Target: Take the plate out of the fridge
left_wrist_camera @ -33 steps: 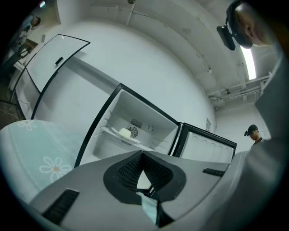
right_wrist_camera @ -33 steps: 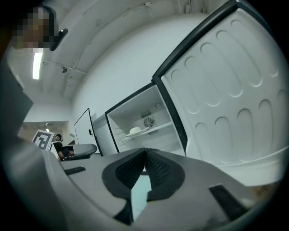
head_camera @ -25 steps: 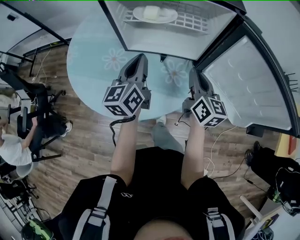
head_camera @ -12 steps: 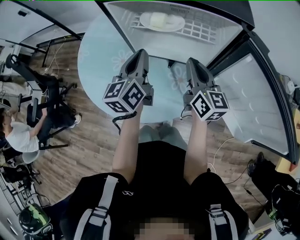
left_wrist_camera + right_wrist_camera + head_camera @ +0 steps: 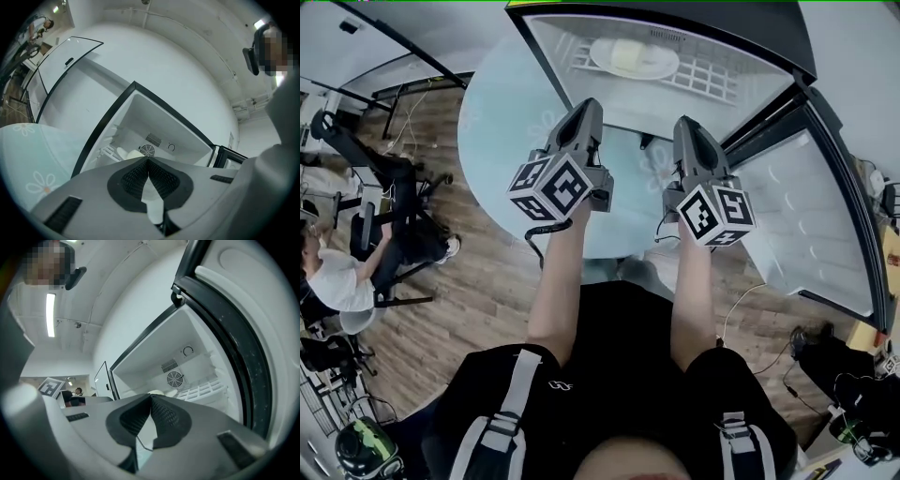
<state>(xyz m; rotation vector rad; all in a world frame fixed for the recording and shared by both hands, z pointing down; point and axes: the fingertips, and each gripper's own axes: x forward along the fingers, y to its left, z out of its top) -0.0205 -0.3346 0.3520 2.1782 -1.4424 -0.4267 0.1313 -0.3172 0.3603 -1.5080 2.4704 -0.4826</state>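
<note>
Both grippers are held side by side at the open fridge, short of its mouth. The left gripper (image 5: 585, 107) and right gripper (image 5: 688, 124) each have jaws pressed together on nothing, so I judge this an approach; they must part before any grasp. Below them lies a round flowered surface (image 5: 497, 122). The door (image 5: 806, 216) is swung clear to the right. Farther in, the plate (image 5: 635, 59) sits on the wire shelf (image 5: 712, 75), carrying something pale, with nothing blocking the way.
</note>
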